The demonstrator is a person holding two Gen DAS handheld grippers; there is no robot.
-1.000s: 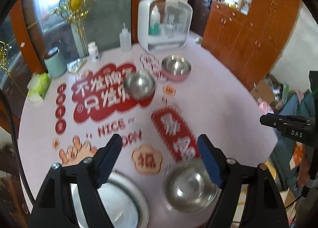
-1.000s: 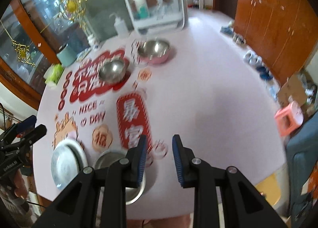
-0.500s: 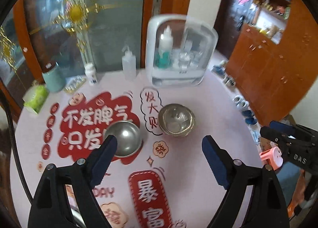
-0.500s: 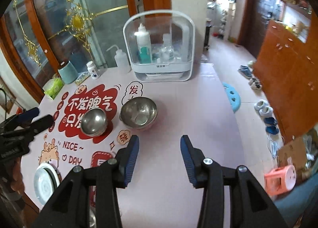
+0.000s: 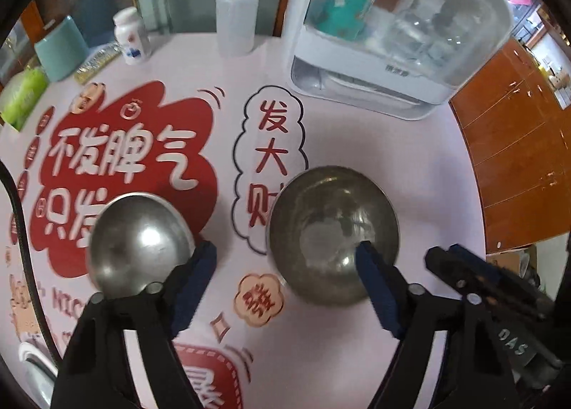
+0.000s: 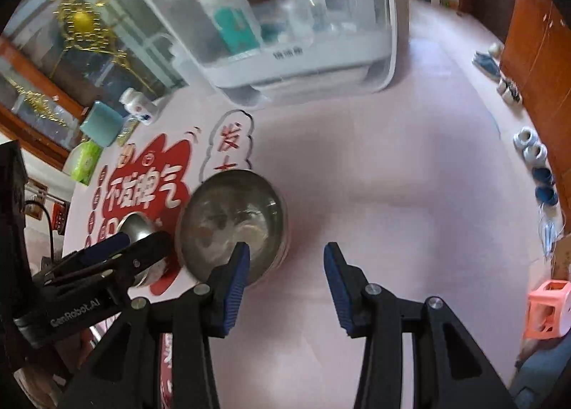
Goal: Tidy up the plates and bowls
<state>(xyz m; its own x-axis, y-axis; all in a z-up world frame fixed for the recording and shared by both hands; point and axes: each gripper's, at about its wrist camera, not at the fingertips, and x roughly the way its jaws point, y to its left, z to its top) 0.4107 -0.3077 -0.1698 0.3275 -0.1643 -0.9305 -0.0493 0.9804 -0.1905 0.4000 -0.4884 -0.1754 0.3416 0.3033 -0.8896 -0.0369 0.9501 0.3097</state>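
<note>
On the counter [image 5: 357, 130], the small bowl [image 5: 139, 241] and big bowl [image 5: 332, 234] sit apart, not yet stacked. The left hand-held gripper [image 5: 285, 259], closing, straddles the gap, gripping nothing. The right hand-held gripper [image 6: 285, 266] stands apart, one finger [image 6: 235, 269] over the big bowl's rim.

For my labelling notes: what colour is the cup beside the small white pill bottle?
Pale teal cup, seen best in the left wrist view.

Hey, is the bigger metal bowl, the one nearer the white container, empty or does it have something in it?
Empty, as far as it shows: the bigger bowl sits upright, and its bare shiny bottom holds only reflections in both views.
</note>
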